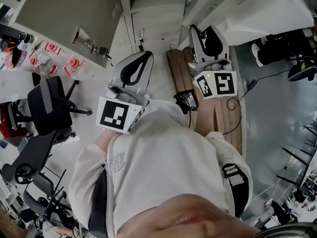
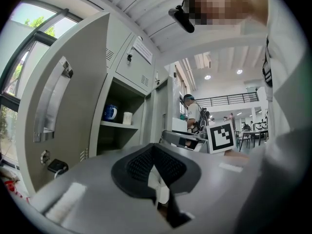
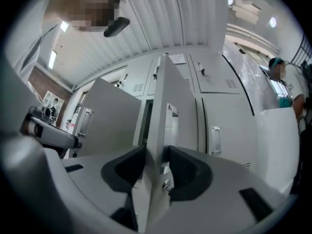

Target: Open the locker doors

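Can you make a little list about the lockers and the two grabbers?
left door: swung wide open
shelf: holds a blue mug and a white cup
left gripper: jaws together, nothing in them
right gripper: jaws apart, either side of the second door's edge
second door: partly open
other lockers: closed

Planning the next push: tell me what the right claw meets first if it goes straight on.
The open locker door: its edge stands between the right claw's open jaws, so it would likely slide deeper in.
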### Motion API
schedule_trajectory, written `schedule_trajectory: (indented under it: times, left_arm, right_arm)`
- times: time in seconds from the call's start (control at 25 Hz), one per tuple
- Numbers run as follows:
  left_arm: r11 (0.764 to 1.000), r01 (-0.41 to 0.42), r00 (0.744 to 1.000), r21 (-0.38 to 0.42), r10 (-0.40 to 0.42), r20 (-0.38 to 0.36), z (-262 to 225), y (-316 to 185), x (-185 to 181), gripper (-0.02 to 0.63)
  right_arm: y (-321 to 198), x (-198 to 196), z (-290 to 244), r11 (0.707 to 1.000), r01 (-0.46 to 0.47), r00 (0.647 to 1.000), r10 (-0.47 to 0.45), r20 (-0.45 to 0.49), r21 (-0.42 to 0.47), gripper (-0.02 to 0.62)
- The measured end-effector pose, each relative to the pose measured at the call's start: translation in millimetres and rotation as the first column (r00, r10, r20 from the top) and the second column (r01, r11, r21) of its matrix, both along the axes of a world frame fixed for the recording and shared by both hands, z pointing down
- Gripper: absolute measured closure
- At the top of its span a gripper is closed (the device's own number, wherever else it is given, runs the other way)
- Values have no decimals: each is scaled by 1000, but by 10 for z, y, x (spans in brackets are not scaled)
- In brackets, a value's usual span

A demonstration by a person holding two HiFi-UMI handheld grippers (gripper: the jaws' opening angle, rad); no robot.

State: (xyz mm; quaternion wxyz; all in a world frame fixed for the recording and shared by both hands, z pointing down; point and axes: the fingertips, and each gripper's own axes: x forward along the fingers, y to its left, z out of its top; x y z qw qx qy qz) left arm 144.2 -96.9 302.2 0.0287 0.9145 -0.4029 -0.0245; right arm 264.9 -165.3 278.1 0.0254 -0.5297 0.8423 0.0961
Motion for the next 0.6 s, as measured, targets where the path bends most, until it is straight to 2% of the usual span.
schedule_trajectory:
  times: [0.08, 0.24, 0.36, 0.44, 0.6]
  left_arm:
    - [1000, 3, 1000, 1, -3, 0, -7, 21, -8, 603]
    - [1000, 14, 1000, 6, -14, -1, -22, 68, -50, 603]
    - [1000, 20, 1000, 10, -20, -4, -41, 96, -86, 603]
    - [1000, 21, 1000, 11, -21, -4, -42, 99, -106, 603]
    - [1000, 27, 1000, 12, -27, -2, -31, 115, -149, 603]
  right_arm:
    - [5, 6, 6, 998, -56, 998, 56, -18, -4, 474]
    - [20, 37, 12, 994, -107, 994, 107, -19, -11, 474]
    - [89, 82, 22, 983, -182, 981, 181, -67, 1, 475]
    - [152, 57, 34, 982, -187, 979, 187, -86, 6, 476]
    - [289, -22, 57, 989, -148, 988, 146, -55, -22, 483]
